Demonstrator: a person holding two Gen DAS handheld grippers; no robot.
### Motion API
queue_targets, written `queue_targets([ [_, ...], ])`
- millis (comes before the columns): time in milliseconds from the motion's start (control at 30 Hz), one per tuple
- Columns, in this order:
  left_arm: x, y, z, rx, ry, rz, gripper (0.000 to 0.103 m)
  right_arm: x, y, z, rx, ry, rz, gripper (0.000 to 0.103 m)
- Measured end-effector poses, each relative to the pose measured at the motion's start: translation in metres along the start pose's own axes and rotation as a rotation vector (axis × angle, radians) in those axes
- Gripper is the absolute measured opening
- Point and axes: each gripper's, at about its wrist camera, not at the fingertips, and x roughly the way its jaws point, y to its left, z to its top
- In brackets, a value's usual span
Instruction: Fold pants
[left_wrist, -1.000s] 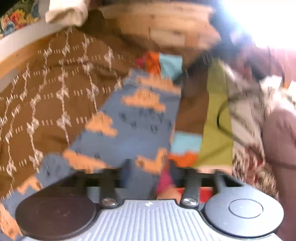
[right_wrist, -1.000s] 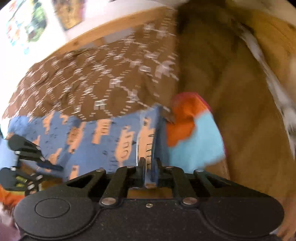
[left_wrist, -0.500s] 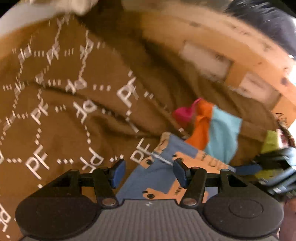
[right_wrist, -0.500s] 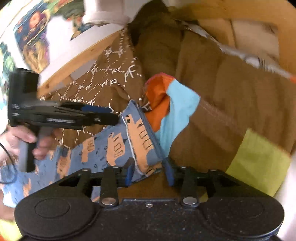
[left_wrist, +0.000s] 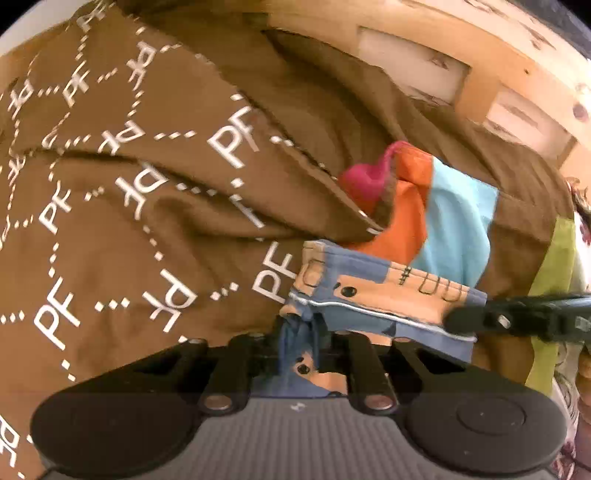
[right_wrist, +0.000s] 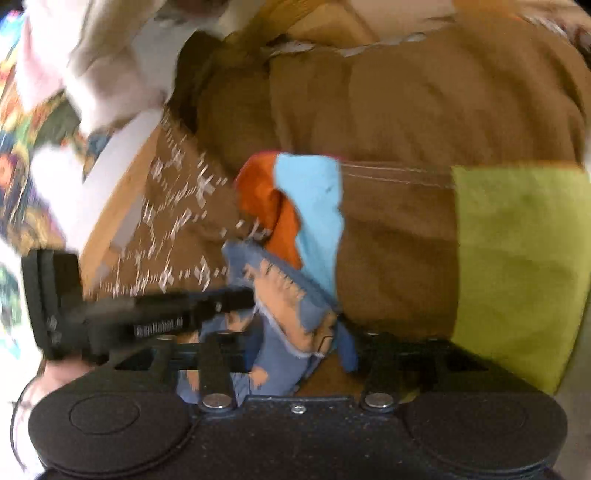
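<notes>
The pants (left_wrist: 384, 295) are blue with orange vehicle prints and lie bunched on a brown bedspread. In the left wrist view my left gripper (left_wrist: 299, 332) is shut on a pinched fold of the pants. The right gripper (left_wrist: 458, 319) reaches in from the right onto the pants' hem. In the right wrist view my right gripper (right_wrist: 299, 343) has its jaws apart around the blue pants (right_wrist: 288, 295), with fabric lying between them. The left gripper (right_wrist: 236, 295) shows from the left there.
A brown bedspread (left_wrist: 129, 184) with white "PF" lettering covers the bed. An orange, light-blue and pink cloth (left_wrist: 436, 214) lies just behind the pants. A lime-green patch (right_wrist: 517, 258) is at the right. A wooden bed frame (left_wrist: 461, 74) runs behind.
Both grippers opened half a second ago after holding the pants. Now the left gripper has shut on a pants fold; the right gripper has opened wider around the fabric.
</notes>
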Motion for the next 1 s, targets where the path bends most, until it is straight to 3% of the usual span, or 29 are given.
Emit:
queue_targets([
  [100, -0.007, -0.012, 0.002, -0.016, -0.025, 0.037, 0.010, -0.010, 0.004, -0.012, -0.074, -0.079, -0.004, 0.012],
  [267, -0.027, -0.042, 0.005, 0.027, -0.156, 0.075, 0.009, -0.041, 0.041, -0.027, -0.390, -0.258, -0.060, 0.009],
  [367, -0.022, -0.054, 0.009, 0.045, -0.215, 0.096, 0.009, -0.042, 0.040, -0.028, -0.425, -0.269, -0.105, 0.009],
  [467, 0.001, -0.058, 0.006, 0.022, -0.201, 0.102, 0.011, -0.032, 0.030, -0.028, -0.386, -0.249, -0.156, 0.009],
  [567, 0.013, -0.061, -0.001, 0.007, -0.234, 0.136, 0.021, -0.018, 0.032, -0.028, -0.392, -0.229, -0.188, 0.010],
  [600, 0.010, -0.060, -0.002, -0.018, -0.249, 0.139, 0.035, -0.017, 0.034, -0.029, -0.407, -0.230, -0.194, 0.012],
  [633, 0.007, -0.056, -0.004, -0.044, -0.258, 0.150, 0.058, -0.018, 0.035, -0.030, -0.419, -0.233, -0.197, 0.014],
  [667, -0.002, -0.052, -0.007, -0.074, -0.276, 0.171, 0.065, -0.021, 0.035, -0.032, -0.430, -0.237, -0.199, 0.016],
  [800, -0.055, -0.035, -0.046, -0.175, -0.395, 0.217, 0.074, -0.041, 0.041, -0.044, -0.519, -0.311, -0.269, 0.034],
  [867, -0.089, -0.024, -0.083, -0.216, -0.424, 0.322, 0.081, -0.047, 0.053, -0.054, -0.624, -0.377, -0.300, 0.058],
  [900, -0.099, -0.021, -0.097, -0.227, -0.421, 0.376, 0.083, -0.047, 0.062, -0.059, -0.688, -0.401, -0.296, 0.076],
  [933, -0.110, -0.015, -0.116, -0.239, -0.410, 0.431, 0.083, -0.045, 0.070, -0.064, -0.744, -0.403, -0.268, 0.082],
  [1000, -0.124, -0.003, -0.154, -0.255, -0.370, 0.511, 0.083, -0.031, 0.089, -0.074, -0.860, -0.352, -0.189, 0.083],
])
